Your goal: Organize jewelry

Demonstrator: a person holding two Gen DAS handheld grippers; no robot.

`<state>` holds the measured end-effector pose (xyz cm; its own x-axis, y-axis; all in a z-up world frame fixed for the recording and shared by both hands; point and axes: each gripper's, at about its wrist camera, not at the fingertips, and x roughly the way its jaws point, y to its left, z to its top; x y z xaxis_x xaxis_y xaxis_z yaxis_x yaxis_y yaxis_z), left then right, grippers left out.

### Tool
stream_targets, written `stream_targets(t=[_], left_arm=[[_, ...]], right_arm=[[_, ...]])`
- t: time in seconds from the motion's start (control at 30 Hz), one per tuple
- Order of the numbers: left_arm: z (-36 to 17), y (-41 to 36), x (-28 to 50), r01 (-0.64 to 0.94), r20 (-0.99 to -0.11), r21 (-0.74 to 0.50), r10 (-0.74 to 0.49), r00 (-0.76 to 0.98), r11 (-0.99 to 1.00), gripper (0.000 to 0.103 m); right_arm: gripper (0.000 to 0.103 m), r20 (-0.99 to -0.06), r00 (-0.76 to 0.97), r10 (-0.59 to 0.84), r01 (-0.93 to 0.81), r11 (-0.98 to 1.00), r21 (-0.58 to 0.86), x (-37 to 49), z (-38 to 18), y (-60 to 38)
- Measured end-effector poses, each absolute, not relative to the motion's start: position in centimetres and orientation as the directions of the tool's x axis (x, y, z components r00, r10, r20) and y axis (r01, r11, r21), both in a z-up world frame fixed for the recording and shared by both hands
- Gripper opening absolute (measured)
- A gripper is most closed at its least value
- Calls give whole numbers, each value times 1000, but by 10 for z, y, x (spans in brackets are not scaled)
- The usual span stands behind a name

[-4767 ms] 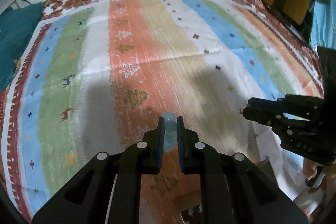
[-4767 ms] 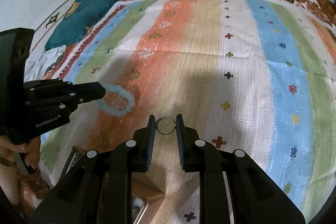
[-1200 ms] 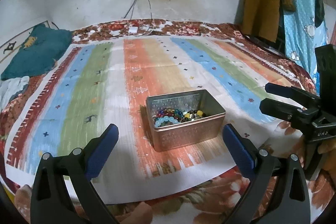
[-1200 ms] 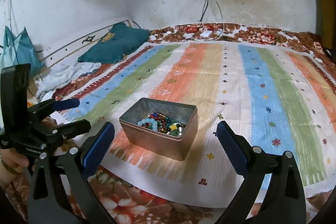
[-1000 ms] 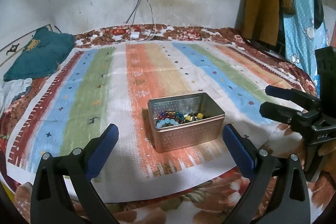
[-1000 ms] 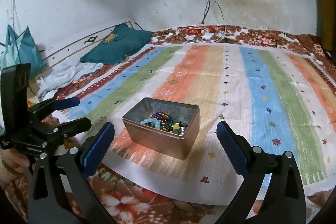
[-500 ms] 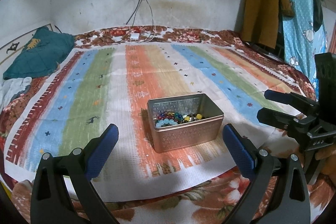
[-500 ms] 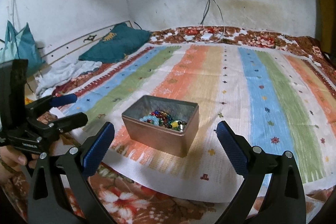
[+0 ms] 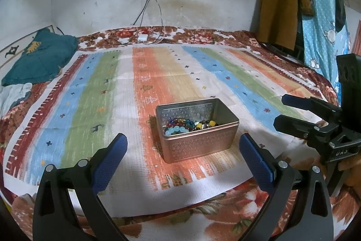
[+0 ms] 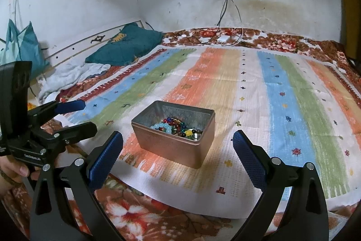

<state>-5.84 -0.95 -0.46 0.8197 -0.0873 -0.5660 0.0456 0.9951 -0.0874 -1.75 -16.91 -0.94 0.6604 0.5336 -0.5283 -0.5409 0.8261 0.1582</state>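
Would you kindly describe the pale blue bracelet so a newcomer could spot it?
On the striped cloth stands an open metal tin. Among the dark mixed beads inside, the pale blue bracelet lies by the near wall, the only string of milky, light-blue beads.

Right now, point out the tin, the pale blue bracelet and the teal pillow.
tin (image 9: 198,147): left wrist view, on its front wall.
pale blue bracelet (image 9: 177,130): left wrist view, on the beads by the front wall inside the tin.
teal pillow (image 10: 126,47): right wrist view, on the middle of its cover.

Bed (image 9: 225,34) with floral cover — overlaid by striped cloth (image 9: 94,92); on cloth, open metal tin (image 9: 198,146); teal pillow (image 9: 33,55) at head.
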Motion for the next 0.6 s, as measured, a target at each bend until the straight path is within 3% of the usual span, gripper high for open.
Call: stream_targets(t=[0.6], left_arm=[[-5, -7, -57, 45, -565, -93, -90, 820, 995, 97]], right_arm=[[99, -537, 655, 532, -544, 825, 155, -18, -11, -167]])
